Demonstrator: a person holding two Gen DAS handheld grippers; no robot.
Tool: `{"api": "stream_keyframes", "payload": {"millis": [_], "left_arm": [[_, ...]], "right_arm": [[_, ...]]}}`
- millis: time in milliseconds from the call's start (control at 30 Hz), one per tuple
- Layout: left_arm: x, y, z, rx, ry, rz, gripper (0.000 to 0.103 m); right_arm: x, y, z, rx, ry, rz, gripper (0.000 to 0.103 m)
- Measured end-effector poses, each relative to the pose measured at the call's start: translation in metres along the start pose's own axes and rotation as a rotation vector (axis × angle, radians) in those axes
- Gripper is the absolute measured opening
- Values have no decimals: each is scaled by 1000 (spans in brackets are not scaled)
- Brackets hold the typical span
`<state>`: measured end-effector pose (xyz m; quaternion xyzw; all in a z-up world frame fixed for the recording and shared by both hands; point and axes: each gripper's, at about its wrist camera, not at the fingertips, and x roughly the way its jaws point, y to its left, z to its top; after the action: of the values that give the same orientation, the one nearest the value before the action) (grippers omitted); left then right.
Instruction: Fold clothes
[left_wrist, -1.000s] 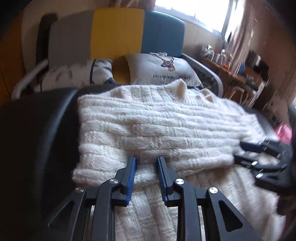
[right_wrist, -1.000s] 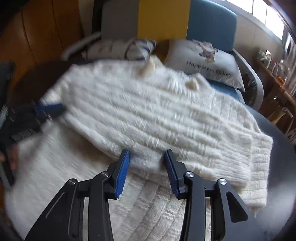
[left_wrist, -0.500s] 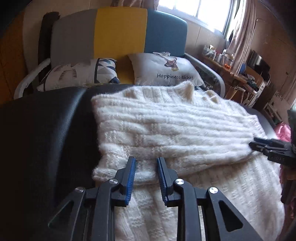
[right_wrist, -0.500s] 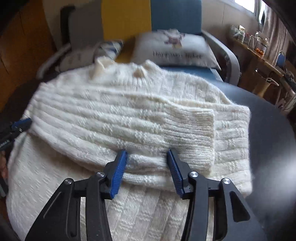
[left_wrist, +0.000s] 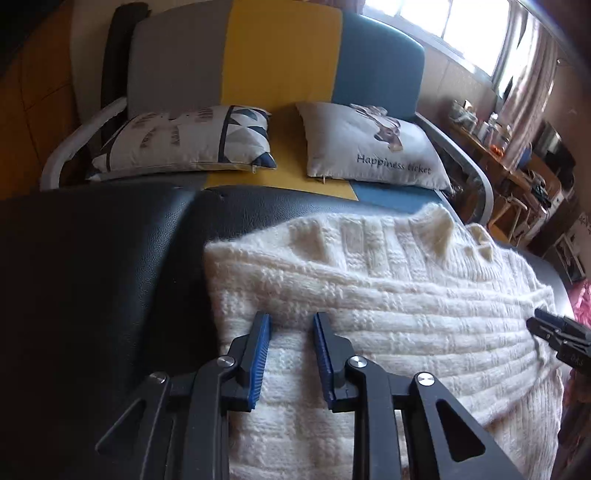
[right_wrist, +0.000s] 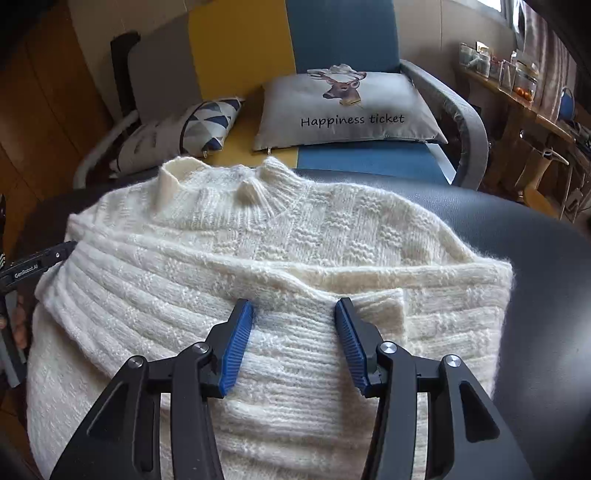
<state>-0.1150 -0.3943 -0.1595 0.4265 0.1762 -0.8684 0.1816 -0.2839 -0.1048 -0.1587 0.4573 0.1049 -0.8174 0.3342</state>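
Now we work the cream sweater (right_wrist: 280, 258), spread on the black table (left_wrist: 110, 277) with its sleeves folded across the chest. Both the left gripper (left_wrist: 291, 328) and right gripper (right_wrist: 295, 314) hover with jaws apart, gripping nothing; the right gripper's have just been widening. Next, we'd pinch the sweater's hem evenly.

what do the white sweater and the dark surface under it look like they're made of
The white sweater looks like a chunky wool or acrylic knit, matte and fuzzy: raised ribs, basket-weave blocks and a fine halo of fibres along its edges. Which fibre cannot be told. The dark surface looks like black leather or faux leather: a fine pebbled grain, a soft sheen and a seam across it.
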Motion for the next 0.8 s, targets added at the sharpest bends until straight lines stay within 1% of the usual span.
{"api": "stream_keyframes", "payload": {"millis": [100, 167, 200, 233, 267, 300, 333, 400, 467, 533, 600, 667, 733, 767, 800], "left_arm": [[-12, -2, 0, -8, -50, -43, 24], [-9, -10, 1, 31, -69, -26, 24], [4, -13, 0, 58, -37, 17, 24], [15, -15, -2, 83, -7, 57, 24], [15, -16, -2, 89, -20, 57, 24], [15, -17, -2, 96, -31, 57, 24], [12, -19, -2, 110, -20, 66, 24], [-4, -19, -5, 84, -29, 38, 24], [-27, -18, -18, 78, -58, -3, 24], [-47, -18, -31, 67, -84, -33, 24], [-65, -18, -56, 60, -69, -89, 24], [-74, -15, -80, 50, -41, -98, 24], [-81, -13, -105, 45, -12, -98, 24], [-86, -10, -118, 28, -6, -93, 24], [-89, -8, -131, 18, 13, -104, 24]], "right_arm": [[-14, -5, 1, -8, -32, -10, 50], [-16, -14, 0, -9, -35, -52, 50], [-8, -21, -3, -2, -9, -72, 50], [1, -28, -7, 8, 25, -86, 54], [2, -34, -10, 27, 21, -73, 56], [0, -39, -13, 51, -3, -47, 56], [-4, -40, -14, 63, -6, -40, 56], [-19, -38, -17, 75, -8, -72, 56], [-41, -31, -28, 58, -30, -56, 56], [-63, -17, -51, 21, -38, -32, 56], [-76, -2, -79, -4, -17, -31, 56], [-83, 11, -111, -2, 19, -19, 56], [-88, 25, -143, -10, 48, -45, 56], [-89, 30, -155, -9, 57, -52, 56], [-91, 33, -166, -5, 63, -53, 56]]}}
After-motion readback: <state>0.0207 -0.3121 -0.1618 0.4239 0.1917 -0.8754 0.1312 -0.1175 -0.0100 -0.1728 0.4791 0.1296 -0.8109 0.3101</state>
